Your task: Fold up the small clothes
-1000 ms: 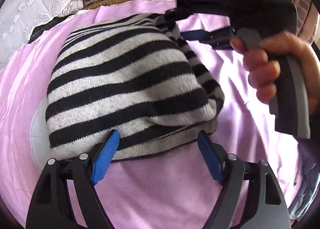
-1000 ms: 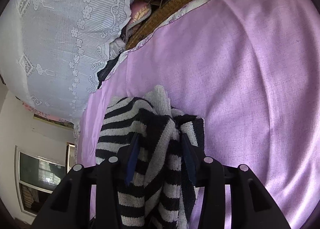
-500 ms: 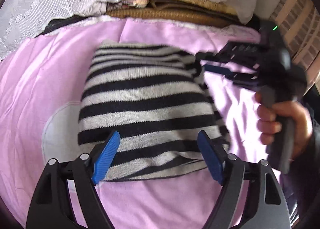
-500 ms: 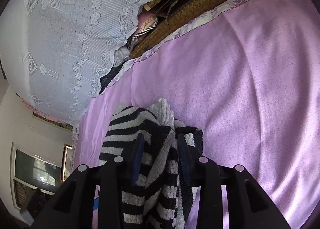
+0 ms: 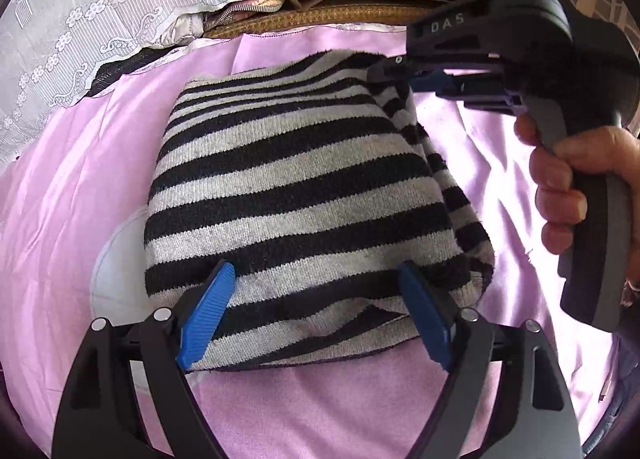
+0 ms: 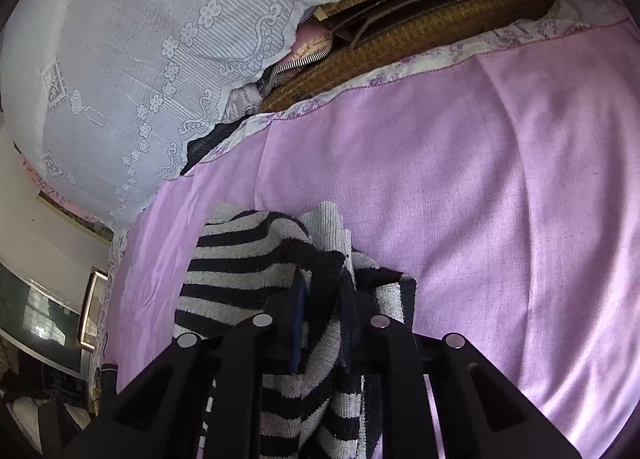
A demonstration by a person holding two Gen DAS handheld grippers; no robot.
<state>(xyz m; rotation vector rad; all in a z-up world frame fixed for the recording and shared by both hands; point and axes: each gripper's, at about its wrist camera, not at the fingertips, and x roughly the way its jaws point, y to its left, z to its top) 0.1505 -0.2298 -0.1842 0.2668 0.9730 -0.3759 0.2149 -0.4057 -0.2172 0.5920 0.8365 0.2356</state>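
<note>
A black-and-grey striped sweater [image 5: 300, 187] lies folded on the pink sheet [image 5: 80, 179]. My left gripper [image 5: 316, 271] hovers over its near hem, jaws wide and still opening; the blue pads [image 5: 208, 315] stand either side of the knit without pressing it. At the far right corner, my right gripper [image 5: 384, 71], held by a hand [image 5: 568, 187], pinches a bunched fold. In the right wrist view the right gripper [image 6: 323, 283] has its jaws closing tight, with the striped sweater [image 6: 248, 259] squeezed between the pads and lifted off the pink sheet [image 6: 480, 179].
White lace cloth [image 5: 80, 19] drapes along the far left. A brown woven mat [image 5: 340, 13] edges the back of the bed. A pale white patch [image 5: 116, 279] shows on the sheet left of the sweater. Bare pink sheet stretches to the right in the right wrist view.
The right gripper's jaws have narrowed onto the sweater's fold and lifted it slightly. The left gripper has drawn back a little, its pads still apart over the near hem.
</note>
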